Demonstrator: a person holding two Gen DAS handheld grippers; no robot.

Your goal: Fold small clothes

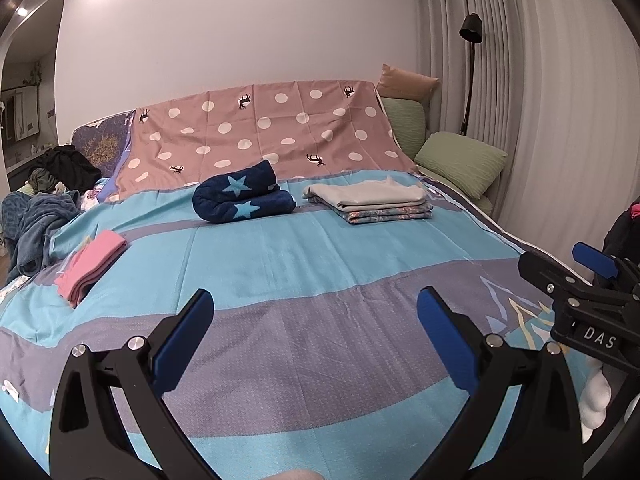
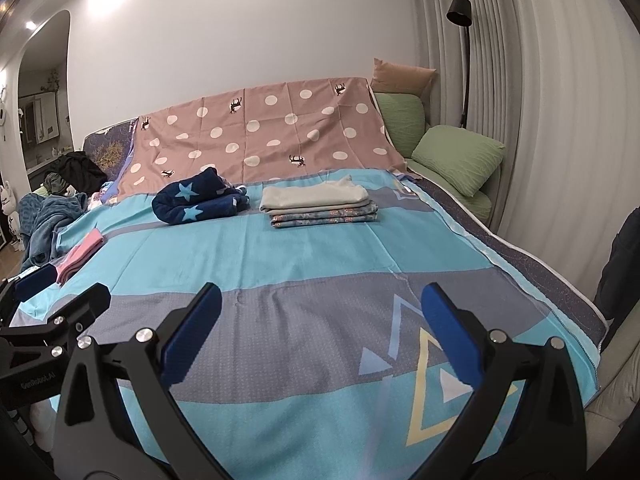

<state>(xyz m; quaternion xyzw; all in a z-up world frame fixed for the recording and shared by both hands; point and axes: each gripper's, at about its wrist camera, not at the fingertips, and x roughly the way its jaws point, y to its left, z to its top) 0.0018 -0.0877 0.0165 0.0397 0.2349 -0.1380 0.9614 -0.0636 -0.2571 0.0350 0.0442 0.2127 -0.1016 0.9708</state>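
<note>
Bedroom scene, both wrist views: a bed (image 1: 280, 264) with a turquoise-and-grey striped cover fills the frame, a dotted pink sheet (image 1: 264, 136) draped over its far end. All places below are given relative to the beige-topped stack (image 1: 370, 200), reading left to right.

Far left of the stack, off the bed's edge, lies an unfolded heap (image 1: 36, 216) of blue and dark garments, probably the remaining work. Nearer, left of the stack and toward the camera, a folded pink cloth (image 1: 90, 266) sits on the cover. Just left of the stack rests a navy star-print roll (image 1: 242, 196), close but apart from it. Right of the stack and behind it stand green pillows (image 1: 460, 162) and a black lamp (image 1: 470, 72) against the curtain.

Left gripper (image 1: 314, 336) hovers over the bare near cover, jaws spread, holding nothing. Right gripper (image 2: 320, 330) does likewise, jaws spread and empty; its body also shows at the right edge of the left view.

Judgement: no garment lies within reach, so the next piece must come from the heap. Risks: a jaw may pinch the cover with the cloth, or a dragged garment may topple the stack or unroll the navy piece.
</note>
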